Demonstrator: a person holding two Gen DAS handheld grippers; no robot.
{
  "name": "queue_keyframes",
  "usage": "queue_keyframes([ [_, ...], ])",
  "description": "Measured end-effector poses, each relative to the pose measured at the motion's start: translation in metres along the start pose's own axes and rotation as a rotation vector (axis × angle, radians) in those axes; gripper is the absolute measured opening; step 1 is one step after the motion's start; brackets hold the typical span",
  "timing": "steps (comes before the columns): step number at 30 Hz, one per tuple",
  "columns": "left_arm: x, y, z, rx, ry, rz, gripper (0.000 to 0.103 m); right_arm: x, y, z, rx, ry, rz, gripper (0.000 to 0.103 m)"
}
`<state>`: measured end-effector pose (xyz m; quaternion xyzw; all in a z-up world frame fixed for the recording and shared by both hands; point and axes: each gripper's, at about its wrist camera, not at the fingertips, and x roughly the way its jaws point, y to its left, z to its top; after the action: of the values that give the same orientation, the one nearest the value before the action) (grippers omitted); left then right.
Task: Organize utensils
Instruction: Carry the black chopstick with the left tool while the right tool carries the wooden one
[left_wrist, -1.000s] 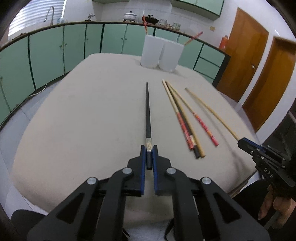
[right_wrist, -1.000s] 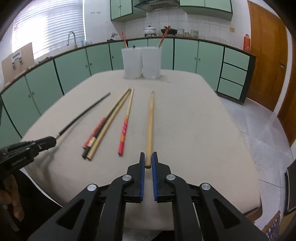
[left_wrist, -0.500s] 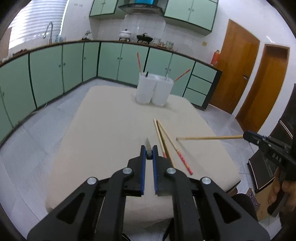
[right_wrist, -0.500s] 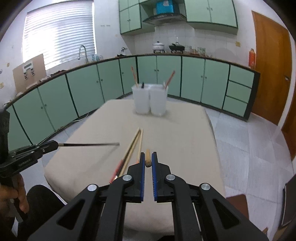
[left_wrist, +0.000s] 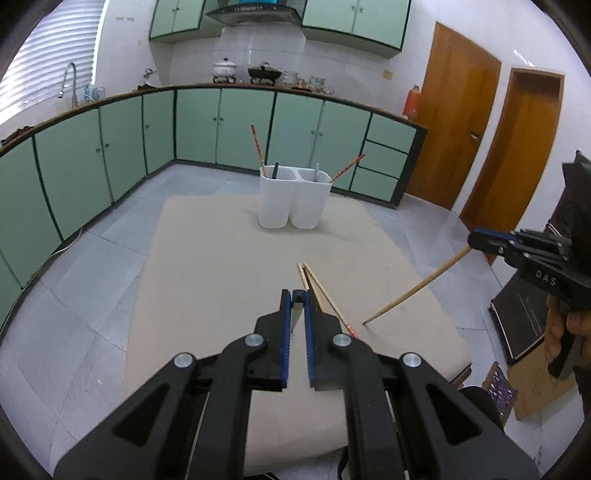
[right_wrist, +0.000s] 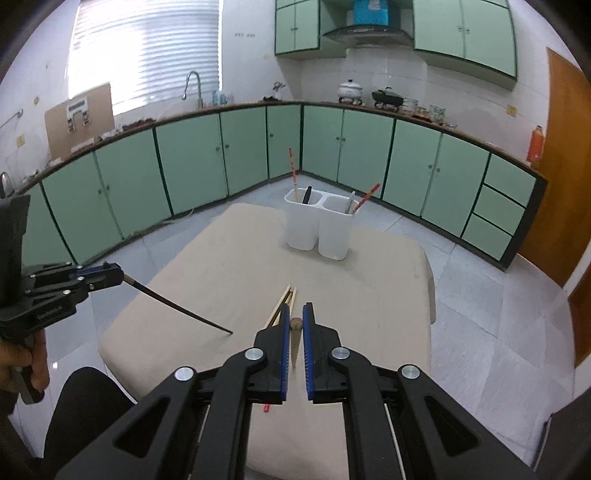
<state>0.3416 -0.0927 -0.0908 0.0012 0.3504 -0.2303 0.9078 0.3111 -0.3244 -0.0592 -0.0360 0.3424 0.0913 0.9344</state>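
Left gripper (left_wrist: 297, 300) clamped on black chopstick (right_wrist: 177, 307); right gripper (right_wrist: 295, 320) clamped on wooden chopstick (left_wrist: 417, 290), both above the table (left_wrist: 207, 266). Gripped ends hidden between pads. Remaining chopsticks (left_wrist: 325, 299) partly covered by fingers.

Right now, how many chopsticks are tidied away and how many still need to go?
Four utensils already stand in the white two-compartment holder, two per side. In hand: the left gripper is shut on a black chopstick, the right gripper on a plain wooden chopstick, both lifted off the beige table. Left: the bundle of chopsticks on the table, about three.
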Motion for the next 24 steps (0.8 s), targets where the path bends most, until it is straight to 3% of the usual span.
queue_keyframes([
  [9,0.009,0.007,0.052,0.039,0.03,-0.011,0.006,0.017,-0.014,0.05,-0.004,0.125,0.044,0.007],
  [20,0.018,-0.005,0.12,0.114,0.024,-0.005,0.006,0.024,-0.038,0.113,0.054,0.145,0.05,0.007],
  [24,0.029,-0.003,0.146,0.098,0.022,-0.005,0.006,0.029,-0.045,0.141,0.073,0.138,0.044,0.007],
])
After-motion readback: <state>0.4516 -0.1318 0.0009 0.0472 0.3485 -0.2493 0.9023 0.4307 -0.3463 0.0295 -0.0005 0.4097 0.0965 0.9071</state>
